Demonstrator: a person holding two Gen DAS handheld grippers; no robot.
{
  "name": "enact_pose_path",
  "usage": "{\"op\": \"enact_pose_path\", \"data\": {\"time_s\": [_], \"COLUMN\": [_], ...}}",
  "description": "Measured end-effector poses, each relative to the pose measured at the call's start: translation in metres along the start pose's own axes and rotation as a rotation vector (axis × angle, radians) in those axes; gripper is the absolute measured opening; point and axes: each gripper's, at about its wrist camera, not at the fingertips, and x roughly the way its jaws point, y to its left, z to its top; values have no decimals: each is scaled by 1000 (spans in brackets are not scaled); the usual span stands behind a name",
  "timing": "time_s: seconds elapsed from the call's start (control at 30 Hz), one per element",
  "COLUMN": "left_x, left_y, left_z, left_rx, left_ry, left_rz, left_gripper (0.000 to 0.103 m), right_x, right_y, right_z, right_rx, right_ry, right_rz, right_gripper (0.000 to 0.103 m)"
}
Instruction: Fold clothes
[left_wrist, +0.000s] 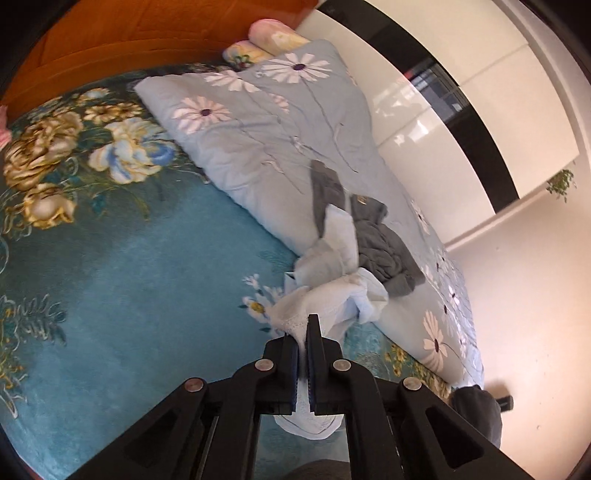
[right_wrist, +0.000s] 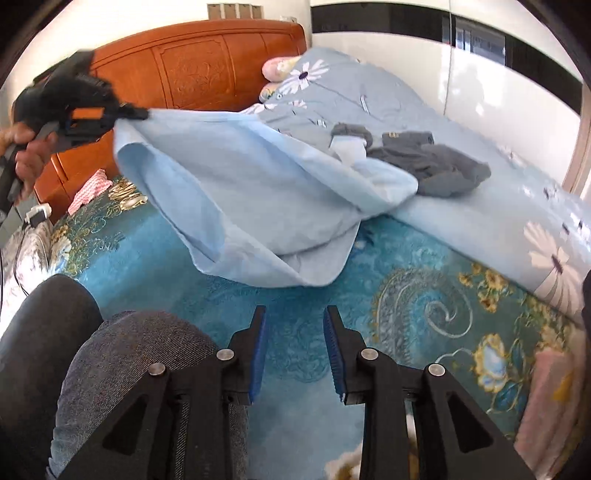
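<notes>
A large pale-blue cotton garment (right_wrist: 236, 184) hangs stretched across the teal floral bedspread — one corner lifted high near the orange headboard side, the rest sloping down in broad folds. Its lower edge droops onto the bedspread in a loose curl, and its far end bunches against the edge of the light-blue daisy quilt. A crumpled dark-grey knitted garment (right_wrist: 432, 162) lies in a heap on that quilt, just beside the blue one's bunched end — a smaller grey piece (right_wrist: 351, 131) lies close by it.
</notes>
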Motion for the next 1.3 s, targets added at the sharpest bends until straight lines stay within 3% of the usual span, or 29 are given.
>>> {"op": "enact_pose_path", "data": {"time_s": [0.23, 0.4, 0.57, 0.7, 0.8, 0.83, 0.93, 1.03, 1.3], "left_x": [-11, -3, 8, 16, 18, 18, 8, -11, -110], "left_y": [92, 126, 150, 165, 168, 168, 155, 129, 12], "left_z": [-19, -24, -21, -22, -22, -23, -18, -7, 69], "left_rx": [-161, -211, -250, -285, -303, -309, -295, -249, -51], "left_ry": [-5, 11, 36, 53, 56, 56, 29, -26, -288], "left_rz": [61, 62, 48, 40, 31, 27, -37, -116, -335], "left_gripper": [3, 3, 4, 4, 4, 4, 4, 4, 4], "right_x": [81, 144, 207, 233, 233, 231, 200, 152, -22], "right_y": [-38, -40, -45, -39, -35, -34, -35, -45, -79], "right_z": [17, 33, 31, 27, 31, 34, 57, 92, 195], "right_rx": [396, 443, 601, 685, 647, 633, 683, 724, 569], "right_ry": [257, 395, 547, 626, 637, 631, 473, 246, -235], "right_rz": [313, 379, 473, 605, 533, 520, 656, 790, 897], "right_gripper": [31, 31, 31, 31, 2, 1, 1, 1, 1]}}
